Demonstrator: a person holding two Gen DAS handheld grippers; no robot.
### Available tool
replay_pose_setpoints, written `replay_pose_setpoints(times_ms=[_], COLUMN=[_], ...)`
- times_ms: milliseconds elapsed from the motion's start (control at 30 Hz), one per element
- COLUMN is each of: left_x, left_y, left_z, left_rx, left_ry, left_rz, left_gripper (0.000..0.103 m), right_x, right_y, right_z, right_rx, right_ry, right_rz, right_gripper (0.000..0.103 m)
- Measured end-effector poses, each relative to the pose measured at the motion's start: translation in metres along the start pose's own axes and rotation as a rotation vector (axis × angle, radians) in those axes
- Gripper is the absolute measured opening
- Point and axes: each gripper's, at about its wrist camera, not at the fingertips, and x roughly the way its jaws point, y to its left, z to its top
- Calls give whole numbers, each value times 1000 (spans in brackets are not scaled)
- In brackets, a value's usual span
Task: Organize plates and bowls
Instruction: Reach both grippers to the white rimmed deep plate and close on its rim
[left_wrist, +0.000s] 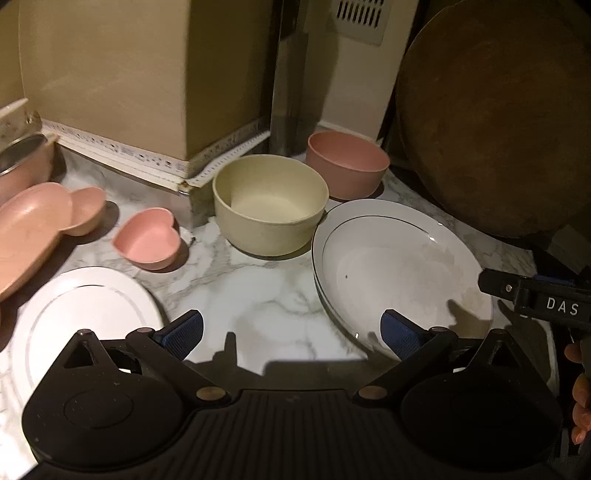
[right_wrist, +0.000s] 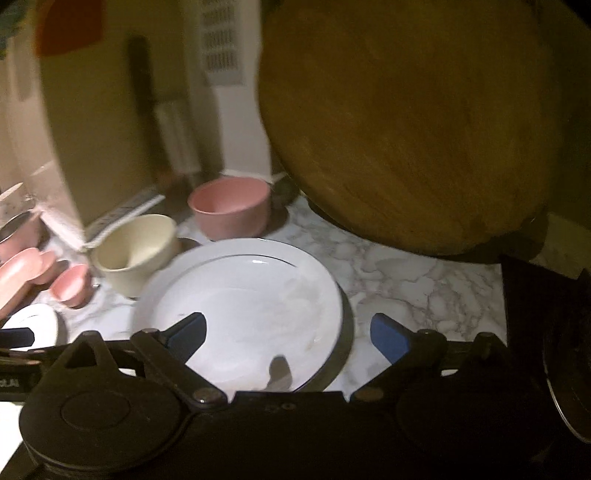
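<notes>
On the marble counter (left_wrist: 258, 295) a white plate (left_wrist: 399, 273) with a thin dark rim line lies at the right, seemingly on top of another. A second white plate (left_wrist: 81, 317) lies at the left. Behind them stand a cream bowl (left_wrist: 269, 203) and a pink bowl (left_wrist: 347, 162). A small pink heart dish (left_wrist: 147, 240) and a pink mouse-shaped dish (left_wrist: 37, 229) sit at the left. My left gripper (left_wrist: 291, 332) is open over bare counter between the two plates. My right gripper (right_wrist: 290, 334) is open above the near right part of the white plate (right_wrist: 240, 299), holding nothing.
A large round wooden board (left_wrist: 495, 118) leans upright at the back right, close behind the plate. A pink pot with a metal rim (left_wrist: 22, 162) stands at the far left. A beige wall corner (left_wrist: 147, 92) and a metal pipe (left_wrist: 288, 92) close off the back.
</notes>
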Motion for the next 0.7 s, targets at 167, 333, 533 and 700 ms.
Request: replay_pose_setpoints(times_ms=[167, 333, 533, 700], left_x=[29, 47, 63, 71], left_y=[-2, -10, -10, -11], left_z=[14, 22, 29, 32], left_rx=[-58, -66, -103, -111], left_ry=[53, 77, 118, 138], left_rz=[-23, -14, -23, -39], left_gripper=[102, 102, 94, 69], right_x=[43, 77, 99, 105], right_y=[-30, -44, -47, -53], right_z=[13, 16, 17, 23], right_rx=[76, 139, 152, 173], right_ry=[115, 212, 283, 321], right_rz=[16, 78, 110, 125], right_gripper=[76, 69, 60, 46])
